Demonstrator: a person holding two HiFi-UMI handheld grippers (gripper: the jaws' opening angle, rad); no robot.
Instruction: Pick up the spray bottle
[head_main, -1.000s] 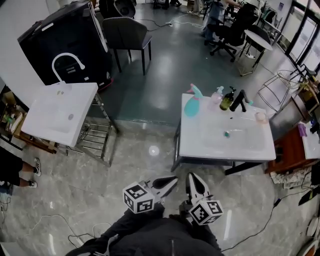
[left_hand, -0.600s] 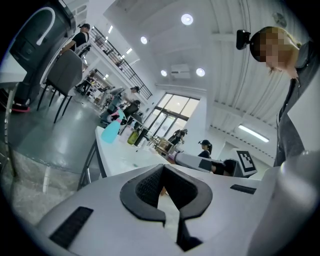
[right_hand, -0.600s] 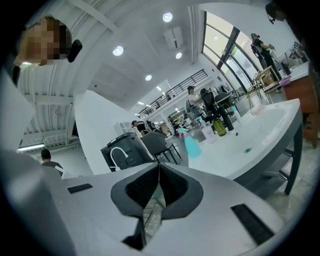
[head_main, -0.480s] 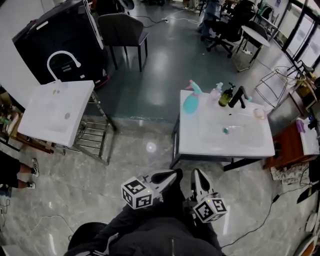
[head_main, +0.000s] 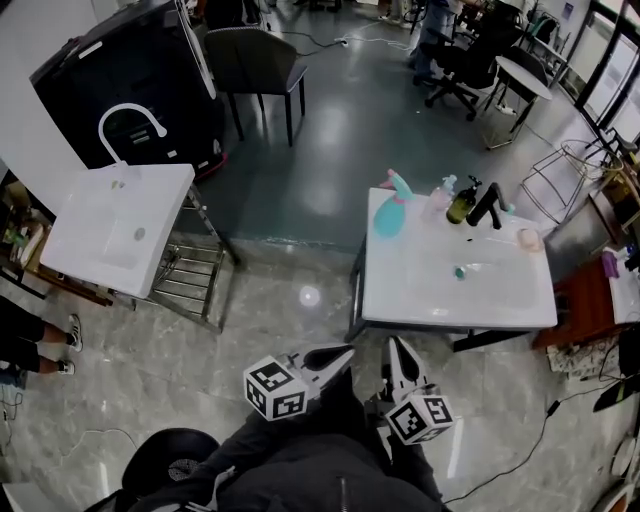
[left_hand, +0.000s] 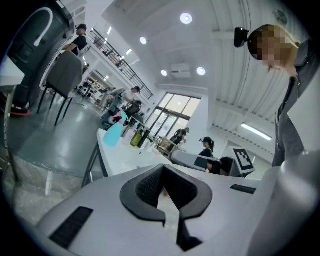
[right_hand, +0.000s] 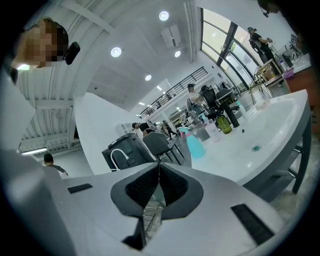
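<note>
Right now the spray bottle (head_main: 388, 215) stands at the far left corner of the white washbasin (head_main: 430, 300), close to its left edge. It has a teal body that flares wide toward the base and narrows at the neck, and a pink trigger head on top whose nozzle points out past the basin's left edge. Your left gripper view shows it (left_hand: 114, 134) as the nearest thing along the basin's back edge, and your right gripper view (right_hand: 195, 145) shows the same teal cone.

Beside it along the back edge, going right, come a pale pink pump bottle (head_main: 440, 192), an olive-green pump bottle (head_main: 462, 203) and a black faucet (head_main: 487, 203). A small teal drain (head_main: 460, 271) sits in the bowl.

Your left gripper (head_main: 345, 352) is down by your body, well short of the basin's near edge; its jaws are pressed together with nothing between them. Your right gripper (head_main: 397, 345) is just beside it, jaws likewise closed and empty.

Off to your left stands a second white basin (head_main: 115, 225).
</note>
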